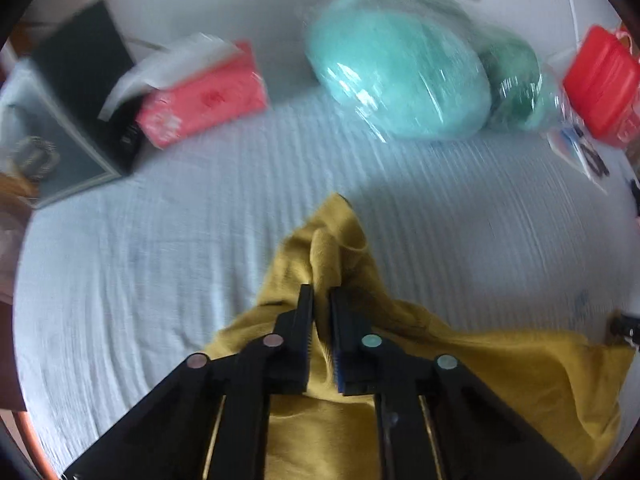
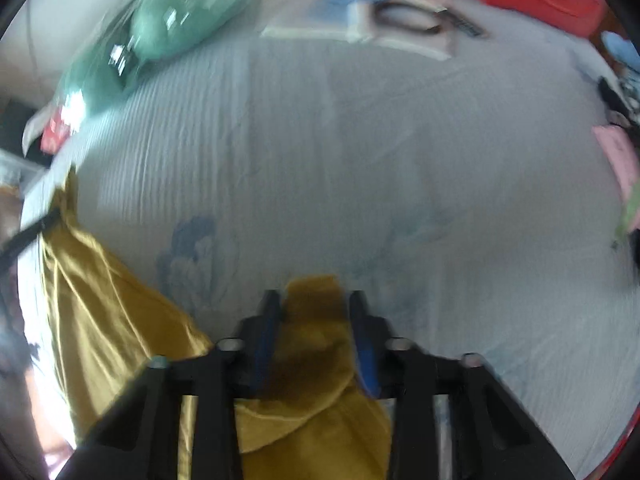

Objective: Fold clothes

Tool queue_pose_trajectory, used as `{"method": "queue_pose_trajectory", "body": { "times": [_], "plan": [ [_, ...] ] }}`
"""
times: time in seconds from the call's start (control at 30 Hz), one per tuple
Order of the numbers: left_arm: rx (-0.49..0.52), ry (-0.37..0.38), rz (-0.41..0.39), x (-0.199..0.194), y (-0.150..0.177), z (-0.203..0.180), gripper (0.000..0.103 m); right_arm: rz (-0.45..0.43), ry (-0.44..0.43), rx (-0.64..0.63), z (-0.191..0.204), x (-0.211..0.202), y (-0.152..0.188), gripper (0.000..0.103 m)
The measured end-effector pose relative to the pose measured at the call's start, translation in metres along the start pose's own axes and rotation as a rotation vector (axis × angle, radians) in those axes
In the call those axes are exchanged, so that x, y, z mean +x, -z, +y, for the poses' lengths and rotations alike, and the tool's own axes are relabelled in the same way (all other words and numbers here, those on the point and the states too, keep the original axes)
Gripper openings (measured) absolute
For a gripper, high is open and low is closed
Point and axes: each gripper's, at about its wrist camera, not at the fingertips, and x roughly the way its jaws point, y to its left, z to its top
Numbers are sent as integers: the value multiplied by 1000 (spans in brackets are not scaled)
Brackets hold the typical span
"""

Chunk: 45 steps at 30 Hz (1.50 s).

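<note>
A mustard-yellow garment (image 1: 500,364) hangs above a pale blue bedsheet (image 1: 160,260). My left gripper (image 1: 321,294) is shut on a bunched edge of the garment, with a peak of cloth sticking out past the fingertips. In the right wrist view my right gripper (image 2: 314,298) has the jaws partly apart with a fold of the same garment (image 2: 312,344) held between them. The rest of the cloth (image 2: 100,288) drapes away to the left, toward the other gripper at the left edge. Both views are blurred by motion.
At the far side of the bed lie a teal pillow in plastic wrap (image 1: 396,68), a red tissue pack (image 1: 204,96), a black box (image 1: 80,80) and a red container (image 1: 600,80). A packaged item (image 2: 368,12) lies on the sheet (image 2: 400,160).
</note>
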Motion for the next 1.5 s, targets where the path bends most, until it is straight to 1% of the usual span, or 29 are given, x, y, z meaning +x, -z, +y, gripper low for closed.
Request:
{"method": "queue_pose_trajectory", "body": {
  "times": [0.03,0.07,0.13,0.17,0.23,0.27,0.3,0.37,0.43,0.47,0.5,0.53,0.57,0.6,0.63,0.73,0.83,1.0,1.1,1.23,1.3,1.37,1.43,1.47,1.5],
  "plan": [
    [-17,-8,-29,-8,0,4,7,-26,15,1,1,-7,2,8],
    [-39,-10,-63,-17,0,9,7,-73,14,29,-3,-20,4,8],
    [-82,-18,-116,-31,-3,15,7,-209,16,141,-23,-58,6,8],
    [-103,-30,-136,-32,-9,16,7,-259,27,182,-31,-71,4,8],
    [-150,-63,-181,-31,-24,16,7,-331,39,265,-45,-81,-10,9],
    [-173,-58,-178,-27,-32,16,7,-367,43,308,-53,-85,-18,14],
    [-198,-38,-158,-20,-40,17,7,-378,50,340,-58,-82,-28,30],
    [-213,18,-100,-10,-50,16,7,-343,64,365,-66,-68,-43,48],
    [-194,68,-58,-10,-51,16,7,-332,63,357,-69,-63,-34,48],
    [-176,82,-45,-14,-45,16,7,-330,60,346,-71,-63,-26,48],
    [-154,89,-37,-21,-36,17,10,-323,56,335,-72,-62,-14,48],
    [-131,95,-30,-28,-26,19,21,-308,48,331,-75,-61,2,48],
    [-108,101,-22,-34,-17,20,30,-292,38,330,-79,-60,18,48],
    [-85,108,-14,-41,-7,21,54,-276,28,329,-82,-59,34,47],
    [-62,114,-6,-48,2,22,69,-259,19,328,-86,-57,51,46],
    [-43,111,11,-68,42,35,71,-207,30,327,-97,-57,93,45],
    [-64,121,50,-83,87,54,71,-164,29,346,-106,-55,129,45],
    [-57,63,104,-102,169,67,71,-114,43,344,-107,-59,177,45],
    [-71,44,124,-112,216,74,71,-101,6,357,-108,-67,207,45],
    [-84,54,125,-118,248,81,71,-63,3,344,-99,-65,246,45],
    [-97,85,123,-119,259,86,71,-58,19,332,-88,-64,263,45],
    [-96,104,116,-121,267,87,71,-74,31,320,-78,-62,280,45],
    [-75,94,116,-123,278,82,71,-89,20,305,-71,-58,292,45],
    [-66,88,117,-124,285,78,71,-98,21,292,-69,-55,296,48],
    [-60,91,114,-125,292,75,71,-107,21,279,-66,-52,301,49]
  ]
}}
